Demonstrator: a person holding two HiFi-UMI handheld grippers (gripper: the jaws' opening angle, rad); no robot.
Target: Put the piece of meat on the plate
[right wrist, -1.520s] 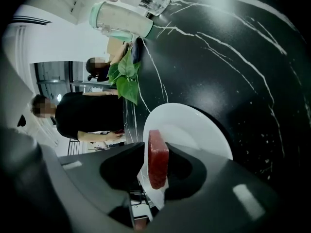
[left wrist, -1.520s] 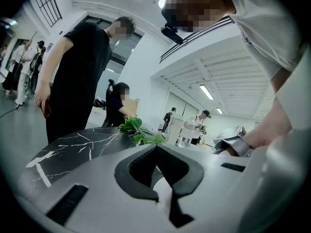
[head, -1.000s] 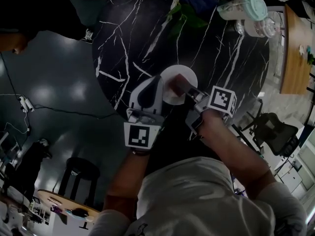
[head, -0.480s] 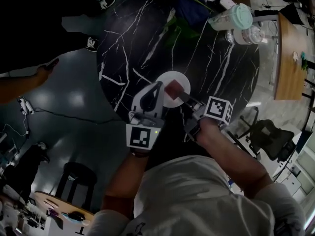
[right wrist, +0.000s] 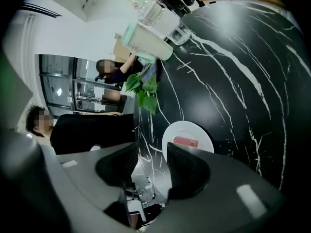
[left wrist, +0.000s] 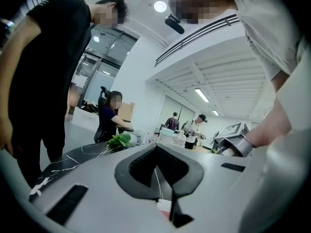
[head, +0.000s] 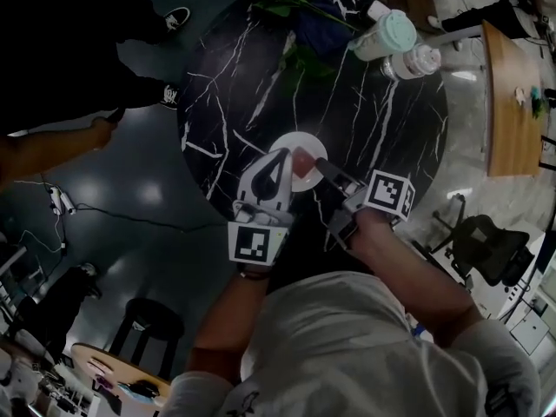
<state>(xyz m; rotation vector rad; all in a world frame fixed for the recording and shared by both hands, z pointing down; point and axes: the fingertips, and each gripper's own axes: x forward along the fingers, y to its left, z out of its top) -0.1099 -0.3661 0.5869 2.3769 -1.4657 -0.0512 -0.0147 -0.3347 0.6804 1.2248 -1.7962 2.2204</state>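
The meat (head: 301,158) lies on the white plate (head: 304,141), near your edge of the black marble table (head: 391,137). Across the table a leafy plant (head: 300,24), a teal-lidded jug (head: 382,35) and a clear bottle (head: 417,59) stand well apart from the plate; nothing blocks it. Your left gripper (head: 280,155) rests at the plate's left rim, jaws closed on nothing. Your right gripper (right wrist: 152,149) has its jaws spread and empty. A second ago it reached over the plate at the meat; now it sits back near the rim.
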